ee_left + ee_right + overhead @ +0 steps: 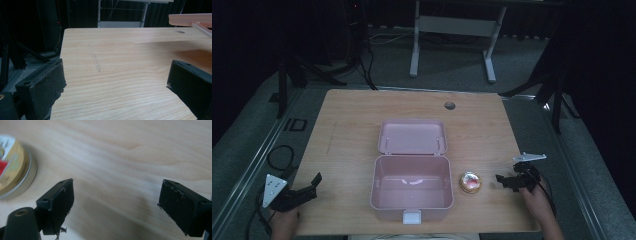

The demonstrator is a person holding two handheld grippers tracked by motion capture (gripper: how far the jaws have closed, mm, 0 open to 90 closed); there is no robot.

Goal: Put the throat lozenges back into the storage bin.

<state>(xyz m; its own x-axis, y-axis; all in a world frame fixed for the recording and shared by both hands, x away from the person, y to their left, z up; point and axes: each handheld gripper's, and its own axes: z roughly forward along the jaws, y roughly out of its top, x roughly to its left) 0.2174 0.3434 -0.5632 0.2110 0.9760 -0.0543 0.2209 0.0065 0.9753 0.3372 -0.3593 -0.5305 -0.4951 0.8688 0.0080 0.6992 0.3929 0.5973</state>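
High view: pink box (pixel 412 192) lies lid-open mid-worktop (pixel 347 120), ready to receive; round tin (pixel 470 182) sits just beside it, near right gripper (pixel 503 181). Left gripper (pixel 113 82) view: jaws apart, empty. Right gripper view: jaws spread, tin alongside, likely next pick.

The right claw (pixel 116 205) hangs over the pale wooden tabletop (pixel 130 152) with its two black jaws spread wide and only bare wood between them. A round, flat gold metal tin (pixel 13 166) with a red-and-white printed lid lies beyond the left jaw, apart from it.
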